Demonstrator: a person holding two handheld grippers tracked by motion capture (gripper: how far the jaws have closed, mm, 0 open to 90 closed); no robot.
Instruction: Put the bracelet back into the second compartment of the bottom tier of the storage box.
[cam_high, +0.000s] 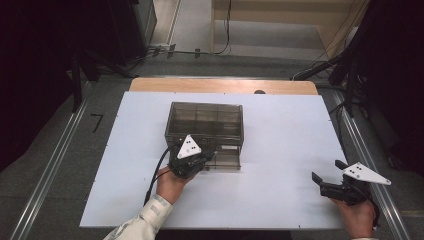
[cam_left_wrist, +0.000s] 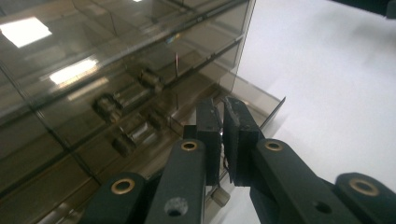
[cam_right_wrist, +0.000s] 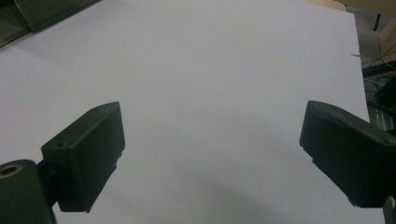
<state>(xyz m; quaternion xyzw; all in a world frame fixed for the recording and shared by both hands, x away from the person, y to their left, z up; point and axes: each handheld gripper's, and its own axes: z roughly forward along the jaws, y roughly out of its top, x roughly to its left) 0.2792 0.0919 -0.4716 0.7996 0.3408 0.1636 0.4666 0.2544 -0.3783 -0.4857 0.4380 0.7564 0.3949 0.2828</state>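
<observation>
Smoky, see-through drawer box, bottom drawer pulled out; your left gripper is clamped tight on its front wall.

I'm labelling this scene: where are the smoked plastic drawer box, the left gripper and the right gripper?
smoked plastic drawer box (cam_high: 205, 116): high view, its top panel.
left gripper (cam_left_wrist: 222, 116): left gripper view, between closed fingertips.
right gripper (cam_high: 328, 170): high view, between open fingertips.

White surface, matte, laid over a wooden tabletop; a strip of bare wood shows along the far edge. Grey floor on both sides. Metal rails run along the floor left and right of the surface. Black cables trail across the floor beyond. Pale wooden furniture at far back. Dark stands near the far corners.
</observation>
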